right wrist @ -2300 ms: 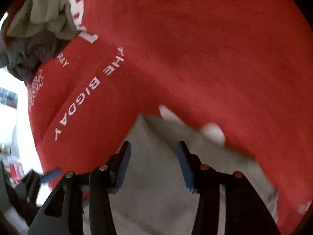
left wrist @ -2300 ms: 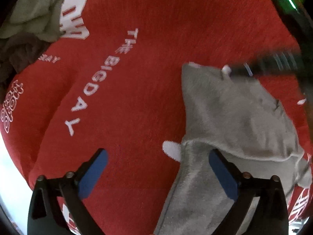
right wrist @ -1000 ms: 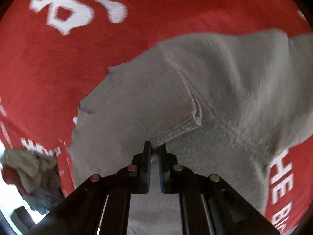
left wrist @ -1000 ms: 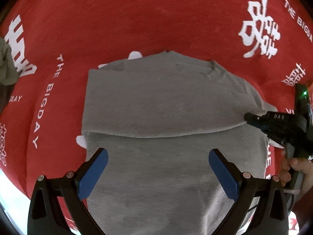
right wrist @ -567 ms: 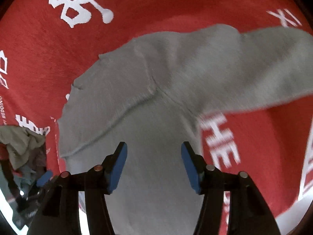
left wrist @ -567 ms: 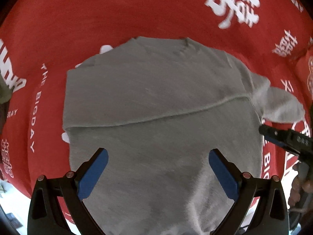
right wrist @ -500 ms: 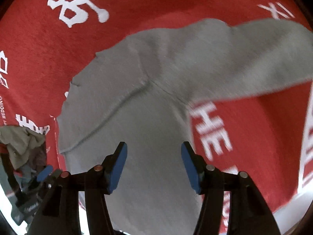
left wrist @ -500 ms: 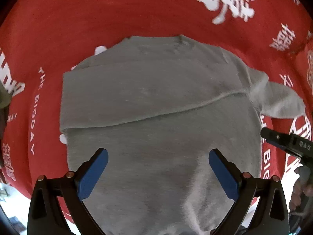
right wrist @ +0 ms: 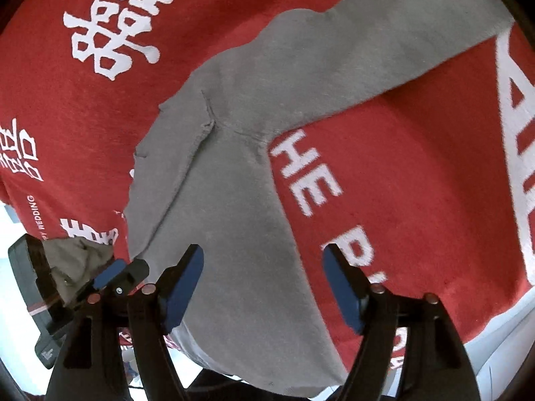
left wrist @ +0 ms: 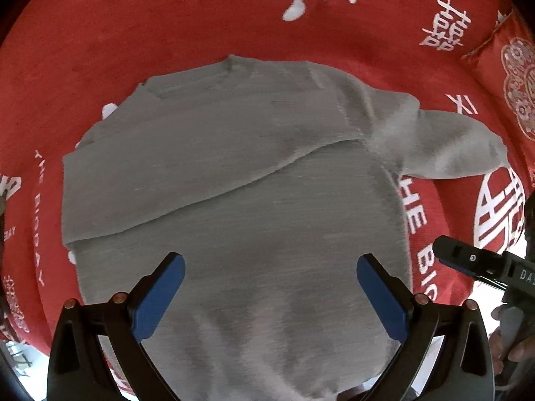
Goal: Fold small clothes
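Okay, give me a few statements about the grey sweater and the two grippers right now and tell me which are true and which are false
1. The grey sweater lies on the red cloth. True.
2. The left gripper is clamped on the sweater's hem. False: its jaws stand wide apart, holding nothing.
3. One sleeve sticks out sideways onto the red cloth. True.
4. The right gripper holds that sleeve. False: it is open, and the sleeve lies well away from its fingers.
5. A fold edge runs across the sweater's body. True.
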The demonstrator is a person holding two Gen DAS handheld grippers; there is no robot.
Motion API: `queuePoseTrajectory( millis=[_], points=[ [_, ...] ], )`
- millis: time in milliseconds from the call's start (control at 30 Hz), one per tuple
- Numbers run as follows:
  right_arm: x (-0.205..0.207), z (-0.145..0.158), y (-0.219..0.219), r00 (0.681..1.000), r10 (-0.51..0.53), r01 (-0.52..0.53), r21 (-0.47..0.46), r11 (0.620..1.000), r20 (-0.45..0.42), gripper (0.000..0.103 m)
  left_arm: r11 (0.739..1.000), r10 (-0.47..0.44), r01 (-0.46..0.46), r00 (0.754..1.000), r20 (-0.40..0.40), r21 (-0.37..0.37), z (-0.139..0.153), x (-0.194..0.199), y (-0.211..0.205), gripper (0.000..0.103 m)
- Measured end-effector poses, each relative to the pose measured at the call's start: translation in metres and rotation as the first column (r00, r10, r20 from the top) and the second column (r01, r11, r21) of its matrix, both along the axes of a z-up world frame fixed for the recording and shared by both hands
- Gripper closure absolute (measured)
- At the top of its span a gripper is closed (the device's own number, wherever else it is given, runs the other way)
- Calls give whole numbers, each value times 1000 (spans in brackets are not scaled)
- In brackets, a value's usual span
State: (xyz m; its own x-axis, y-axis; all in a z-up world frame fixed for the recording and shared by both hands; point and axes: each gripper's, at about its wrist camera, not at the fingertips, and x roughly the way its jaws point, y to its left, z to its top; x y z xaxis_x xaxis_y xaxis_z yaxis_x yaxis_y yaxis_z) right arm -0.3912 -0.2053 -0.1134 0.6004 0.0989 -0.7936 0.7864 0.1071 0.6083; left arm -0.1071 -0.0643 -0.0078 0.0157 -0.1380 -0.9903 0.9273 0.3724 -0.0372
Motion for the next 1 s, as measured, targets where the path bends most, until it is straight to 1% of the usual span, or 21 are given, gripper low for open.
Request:
queuePoseTrajectory(
  millis=[67, 133, 200, 267, 333, 367, 400, 467, 600, 667, 800, 900, 967, 1000],
  points=[
    [-4, -1, -2, 1000, -24, 24, 9, 1000, 7, 26, 1000, -6, 5, 1000, -12, -1, -1, -4, -4, 0],
    [-16, -4, -5, 997, -64, 62, 40, 997, 36, 23, 1000, -12, 13, 1000, -16, 4, -4, -8, -8, 0],
    [-26, -6, -8, 993, -100, 96, 57, 994, 62, 21, 1000, -20, 21, 1000, -12, 9, -6, -12, -12, 0],
    [-32, -6, -11, 990, -114, 110, 60, 992, 81, 20, 1000, -27, 27, 1000, -6, 12, -8, -16, -16, 0],
    [-37, -3, -13, 989, -114, 111, 40, 993, 89, 11, 999, -32, 32, 999, -4, 16, -10, -19, -19, 0],
    [-38, -1, -14, 990, -110, 108, 25, 994, 92, 1, 999, -35, 35, 999, -3, 21, -11, -22, -22, 0],
    [-39, 1, -14, 990, -105, 105, 4, 994, 98, 0, 999, -39, 39, 999, -10, 23, -13, -23, -23, 0],
    [-42, 3, -16, 991, -93, 95, -16, 995, 95, 0, 999, -43, 44, 999, -8, 25, -14, -27, -26, 0],
    [-46, 0, -20, 995, -78, 80, -30, 996, 54, 0, 998, -52, 50, 998, 28, 41, -20, -35, -35, 0],
    [-52, 2, -22, 995, -93, 95, -77, 993, 32, 0, 998, -46, 45, 999, 26, 43, -23, -37, -40, 0],
    [-62, 5, -33, 994, -106, 103, -115, 988, -15, 0, 999, -33, 32, 999, 23, 43, -32, -39, -52, 0],
    [-72, 11, -49, 987, -152, 143, -155, 977, -45, 0, 999, -33, 31, 998, 49, 32, -34, -41, -62, 0],
    [-83, 13, -64, 977, -211, 205, -165, 965, -24, 1, 999, -30, 28, 997, 66, 25, -37, -42, -71, 0],
    [-90, 12, -72, 969, -245, 239, -169, 956, -16, 3, 999, -27, 25, 997, 70, 22, -39, -42, -75, 0]
  ],
)
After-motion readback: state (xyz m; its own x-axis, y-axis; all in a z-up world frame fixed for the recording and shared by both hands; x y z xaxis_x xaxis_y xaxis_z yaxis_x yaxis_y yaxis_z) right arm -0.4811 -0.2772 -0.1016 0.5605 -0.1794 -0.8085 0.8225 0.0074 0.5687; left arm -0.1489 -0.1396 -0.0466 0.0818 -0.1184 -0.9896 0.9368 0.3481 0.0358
